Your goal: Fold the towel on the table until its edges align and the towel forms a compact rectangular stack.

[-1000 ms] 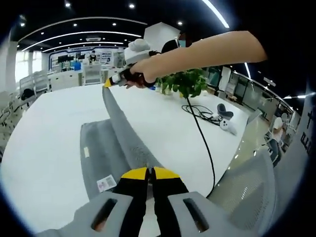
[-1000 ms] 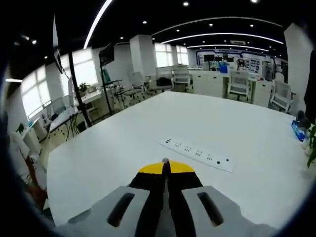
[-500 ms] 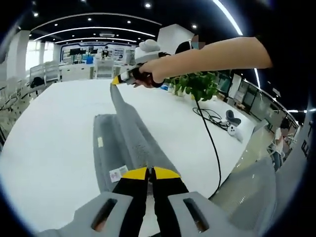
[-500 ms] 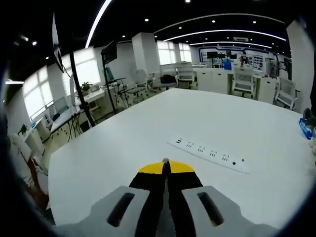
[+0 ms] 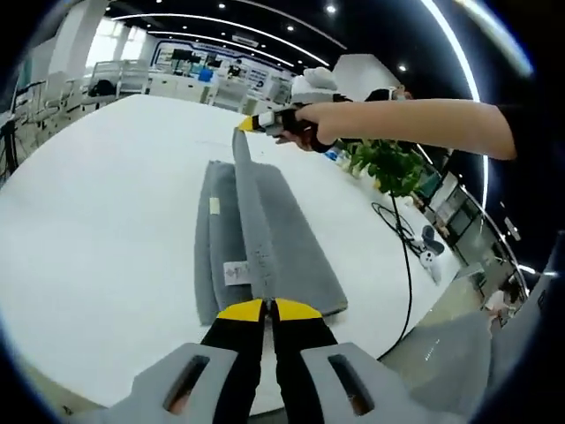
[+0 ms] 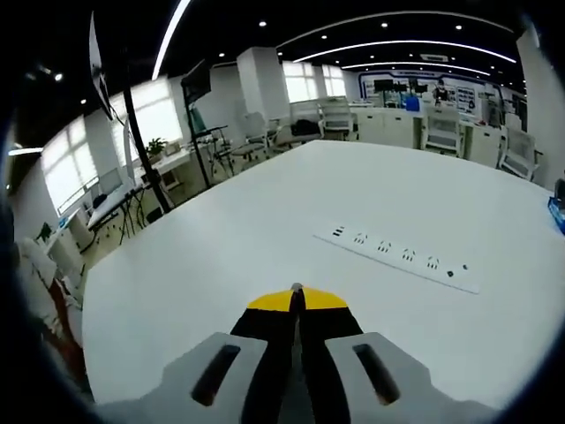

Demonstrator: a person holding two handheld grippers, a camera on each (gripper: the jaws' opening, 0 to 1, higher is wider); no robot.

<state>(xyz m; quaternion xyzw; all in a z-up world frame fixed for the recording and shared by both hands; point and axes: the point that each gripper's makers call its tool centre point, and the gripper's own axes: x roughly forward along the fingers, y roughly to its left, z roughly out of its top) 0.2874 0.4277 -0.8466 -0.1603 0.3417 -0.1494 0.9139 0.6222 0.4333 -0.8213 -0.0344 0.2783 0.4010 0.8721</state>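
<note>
White tabletop (image 5: 97, 194) under ceiling strip lights, office desks and chairs far behind. Against a second ago: left gripper view swung leftward and lower over the towel, so more bare table shows at left and the towel (image 5: 291, 256) now runs nearly straight up the frame; right gripper view drifted a little, power strip (image 6: 406, 258) sitting further right and lower in the frame than before.

Left gripper (image 5: 267, 309): yellow-tipped jaws pressed together on the near end of a raised towel edge. Right gripper (image 5: 256, 124), seen in the left gripper view at the far end, held in a person's hand (image 5: 305, 128) with bare forearm reaching in from the right; pinching the other end of the same edge, which is pulled taut between the two as a thin ridge. Same gripper (image 6: 296, 299) in its own view: jaws drawn together, what lies between them hidden.

Rest of the towel lying flat on the table in long folded layers, grey, finely textured knit, small white label (image 5: 235, 272) near the close end, paler tag (image 5: 214, 205) further up.

Right of the towel: potted green plant (image 5: 388, 163), black cable (image 5: 402, 256) trailing across to the table edge, white controller (image 5: 433, 261) near that edge. Long flat white power strip well clear of the jaws.
</note>
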